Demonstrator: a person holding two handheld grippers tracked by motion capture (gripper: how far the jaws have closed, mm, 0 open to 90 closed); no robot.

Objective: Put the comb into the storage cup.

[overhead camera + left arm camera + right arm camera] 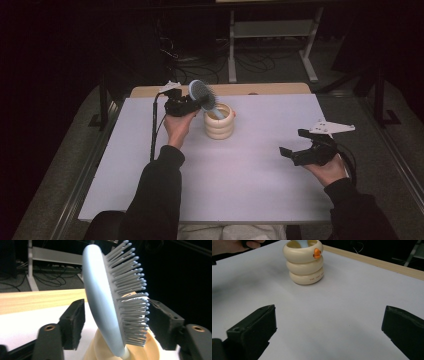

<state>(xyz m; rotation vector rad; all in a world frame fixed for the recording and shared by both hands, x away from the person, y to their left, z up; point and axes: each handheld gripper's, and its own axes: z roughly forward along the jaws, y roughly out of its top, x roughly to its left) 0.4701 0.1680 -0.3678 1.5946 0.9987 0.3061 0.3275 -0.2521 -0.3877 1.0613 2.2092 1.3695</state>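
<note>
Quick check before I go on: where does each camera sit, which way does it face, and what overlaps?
High view: above the person's side, looking forward and down on the white table; both forearms, left gripper, right gripper.
Left gripper view: between open jaws, onto the hairbrush standing in the cream holder.
Right gripper view: low, between open jaws, across the table toward the holder.
Shared: all three show the holder and brush.

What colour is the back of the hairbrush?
Pale blue; the left gripper view shows the hairbrush best.
</note>
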